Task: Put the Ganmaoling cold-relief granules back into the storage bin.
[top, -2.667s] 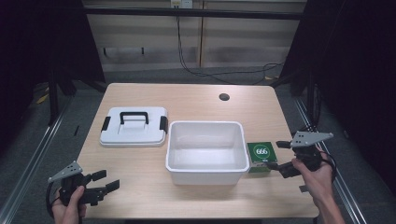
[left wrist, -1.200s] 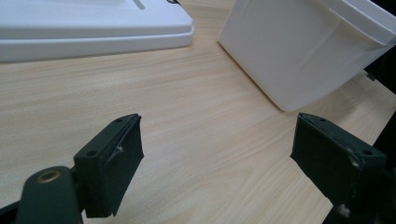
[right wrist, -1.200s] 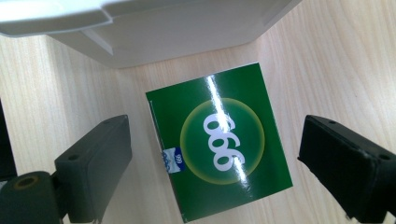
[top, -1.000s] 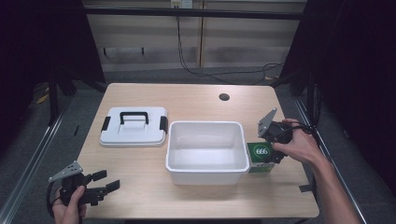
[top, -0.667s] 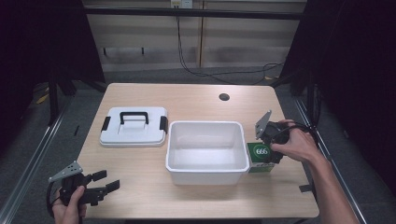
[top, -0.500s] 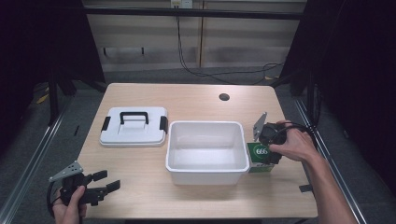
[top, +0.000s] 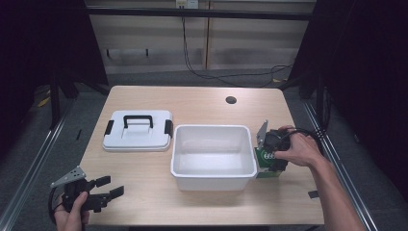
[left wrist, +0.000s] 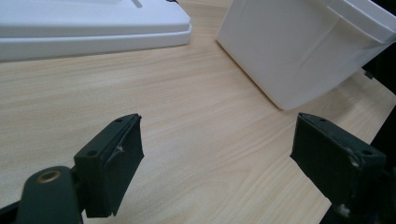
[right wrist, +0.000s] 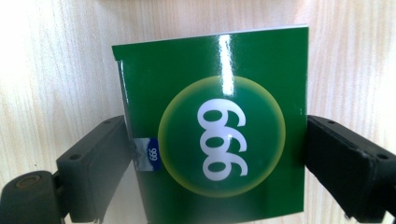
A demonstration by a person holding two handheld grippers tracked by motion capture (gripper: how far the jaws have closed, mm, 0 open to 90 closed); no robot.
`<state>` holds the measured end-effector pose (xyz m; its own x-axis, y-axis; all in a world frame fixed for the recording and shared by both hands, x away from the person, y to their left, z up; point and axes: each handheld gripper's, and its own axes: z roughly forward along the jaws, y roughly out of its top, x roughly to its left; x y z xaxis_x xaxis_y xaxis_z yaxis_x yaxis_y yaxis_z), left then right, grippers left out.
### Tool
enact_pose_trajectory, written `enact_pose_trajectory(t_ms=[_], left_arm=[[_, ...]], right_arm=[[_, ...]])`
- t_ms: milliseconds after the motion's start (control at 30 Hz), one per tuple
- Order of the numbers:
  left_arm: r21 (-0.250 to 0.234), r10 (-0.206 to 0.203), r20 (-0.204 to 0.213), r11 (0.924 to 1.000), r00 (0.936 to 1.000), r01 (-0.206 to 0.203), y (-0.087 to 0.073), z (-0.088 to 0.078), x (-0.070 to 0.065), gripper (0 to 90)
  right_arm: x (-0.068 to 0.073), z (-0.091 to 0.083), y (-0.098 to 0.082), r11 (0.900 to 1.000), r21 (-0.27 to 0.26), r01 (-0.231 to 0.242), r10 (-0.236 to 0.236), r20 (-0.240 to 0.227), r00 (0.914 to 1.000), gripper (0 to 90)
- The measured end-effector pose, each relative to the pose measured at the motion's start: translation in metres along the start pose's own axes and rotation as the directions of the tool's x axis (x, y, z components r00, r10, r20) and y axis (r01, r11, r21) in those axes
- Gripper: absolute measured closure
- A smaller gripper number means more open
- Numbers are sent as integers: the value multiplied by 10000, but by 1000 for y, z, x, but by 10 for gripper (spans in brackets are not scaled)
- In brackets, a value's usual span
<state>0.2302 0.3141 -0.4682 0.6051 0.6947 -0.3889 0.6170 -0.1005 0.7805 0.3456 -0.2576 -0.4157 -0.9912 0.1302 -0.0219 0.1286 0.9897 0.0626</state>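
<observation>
Gripping the green box [right wrist: 219, 135] with our right gripper [top: 273, 155], jaws against both sides, right of centre beside the white bin [top: 212, 156], our left gripper [top: 98, 191] spread apart, lower left.

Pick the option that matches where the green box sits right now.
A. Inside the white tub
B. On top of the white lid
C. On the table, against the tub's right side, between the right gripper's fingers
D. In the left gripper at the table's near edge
C: the green box rests on the table beside the white tub, with the right gripper astride it, one of the fingers on each side.
</observation>
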Motion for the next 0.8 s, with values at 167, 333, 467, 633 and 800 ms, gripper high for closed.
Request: enact_pose_trajectory(t_ms=[167, 333, 467, 633, 800], left_arm=[[-8, -18, 29, 10000, 10000, 18, 0, 0, 0, 163], [-14, -25, 34, 10000, 10000, 26, 0, 0, 0, 163], [-14, -50, 22, 10000, 10000, 50, 0, 0, 0, 163], [15, -24, 9, 10000, 10000, 24, 0, 1, 1, 163], [1, -31, 38, 10000, 10000, 31, 0, 0, 1, 163]], right_arm=[[-2, 5, 4, 9999, 124, 14, -13, -66, 10000, 117], [-2, 10, 5, 9997, 183, -157, 161, -196, 9997, 122], [-3, 9, 4, 9998, 104, -192, 194, -217, 9996, 139], [-2, 8, 3, 9994, 144, -305, 310, -300, 9991, 155], [-1, 6, 2, 9976, 319, -619, 632, -410, 9972, 157]])
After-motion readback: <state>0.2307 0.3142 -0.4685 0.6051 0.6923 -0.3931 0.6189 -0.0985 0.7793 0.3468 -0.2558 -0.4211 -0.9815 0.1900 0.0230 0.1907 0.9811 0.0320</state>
